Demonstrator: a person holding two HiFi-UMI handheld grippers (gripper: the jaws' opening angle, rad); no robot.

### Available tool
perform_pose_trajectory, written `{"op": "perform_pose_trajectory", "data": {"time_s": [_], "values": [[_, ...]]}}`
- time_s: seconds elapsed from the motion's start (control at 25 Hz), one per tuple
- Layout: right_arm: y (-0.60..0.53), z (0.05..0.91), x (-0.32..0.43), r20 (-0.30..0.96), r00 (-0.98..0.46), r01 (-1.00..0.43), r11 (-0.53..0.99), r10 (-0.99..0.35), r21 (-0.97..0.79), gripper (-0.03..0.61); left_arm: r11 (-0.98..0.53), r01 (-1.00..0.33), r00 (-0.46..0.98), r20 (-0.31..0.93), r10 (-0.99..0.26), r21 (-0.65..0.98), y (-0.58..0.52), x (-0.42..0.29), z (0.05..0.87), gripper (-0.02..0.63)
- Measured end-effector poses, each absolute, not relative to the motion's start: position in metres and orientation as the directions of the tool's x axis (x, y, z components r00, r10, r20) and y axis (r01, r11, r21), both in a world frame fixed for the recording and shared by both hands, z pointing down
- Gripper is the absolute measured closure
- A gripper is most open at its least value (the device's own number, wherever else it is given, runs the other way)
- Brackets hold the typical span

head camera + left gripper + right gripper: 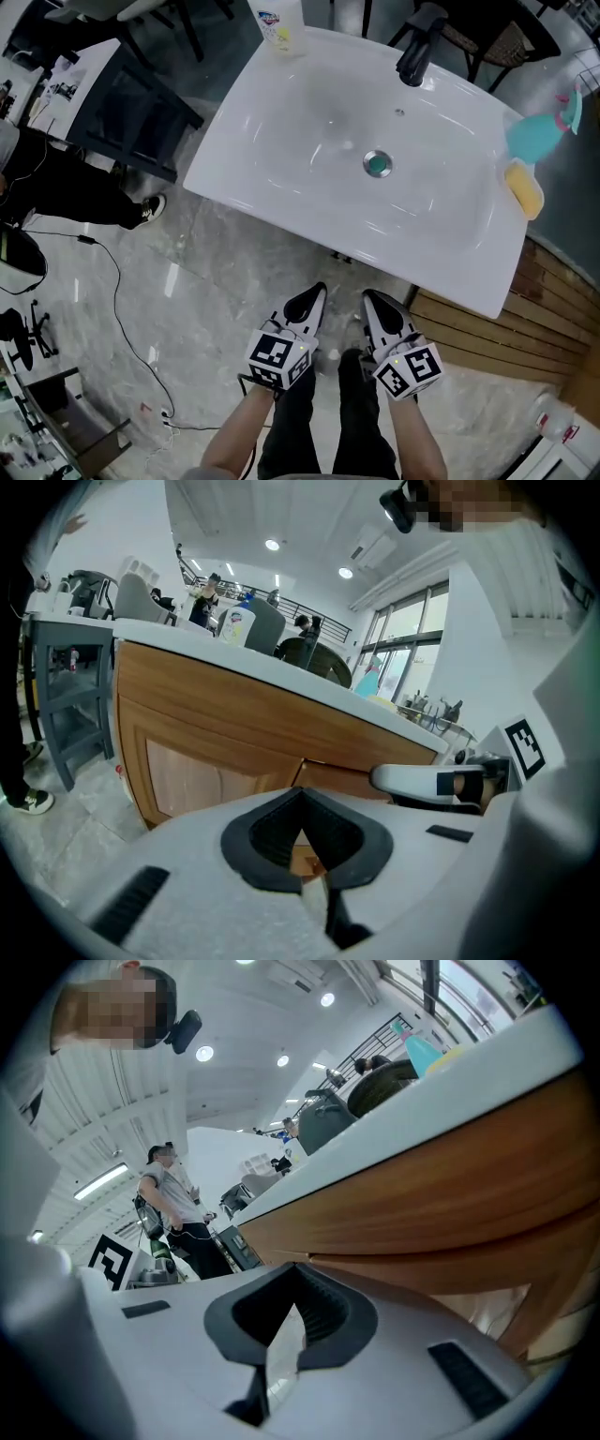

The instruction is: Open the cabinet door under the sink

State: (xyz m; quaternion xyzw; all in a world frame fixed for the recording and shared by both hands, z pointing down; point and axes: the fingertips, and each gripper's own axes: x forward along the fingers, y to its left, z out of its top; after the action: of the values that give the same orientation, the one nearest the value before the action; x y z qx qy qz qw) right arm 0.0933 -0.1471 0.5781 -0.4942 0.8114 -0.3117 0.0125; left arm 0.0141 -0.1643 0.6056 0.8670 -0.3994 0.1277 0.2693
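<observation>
The wooden cabinet (202, 719) stands under the white sink (281, 187); in the head view the basin hides it. In the left gripper view its left door (192, 775) and right door (352, 780) are closed and meet at a seam straight ahead. My left gripper (302, 797) is shut and empty, a short way in front of that seam. My right gripper (295, 1277) is also shut and empty, below the sink's rim with the wooden front (450, 1194) close above it. In the head view the left gripper (311, 298) and right gripper (373, 302) sit side by side near the sink's front edge.
On the sink stand a black faucet (415, 52), a soap bottle (278, 23), a teal spray bottle (539, 131) and a yellow sponge (525, 190). A grey shelf unit (131, 112) and a person's leg (84, 202) are at left. A cable (117, 281) crosses the floor.
</observation>
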Motion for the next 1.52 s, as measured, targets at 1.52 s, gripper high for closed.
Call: {"op": "perform_pose_trajectory", "data": {"time_s": [1.52], "values": [[-0.125, 0.679, 0.137, 0.369, -0.425, -0.819, 0.178, -0.827, -0.545, 0.569, -0.484, -0.739, 0.671, 0.448, -0.591, 0.468, -0.211, 0.048, 0.772, 0.489]]}}
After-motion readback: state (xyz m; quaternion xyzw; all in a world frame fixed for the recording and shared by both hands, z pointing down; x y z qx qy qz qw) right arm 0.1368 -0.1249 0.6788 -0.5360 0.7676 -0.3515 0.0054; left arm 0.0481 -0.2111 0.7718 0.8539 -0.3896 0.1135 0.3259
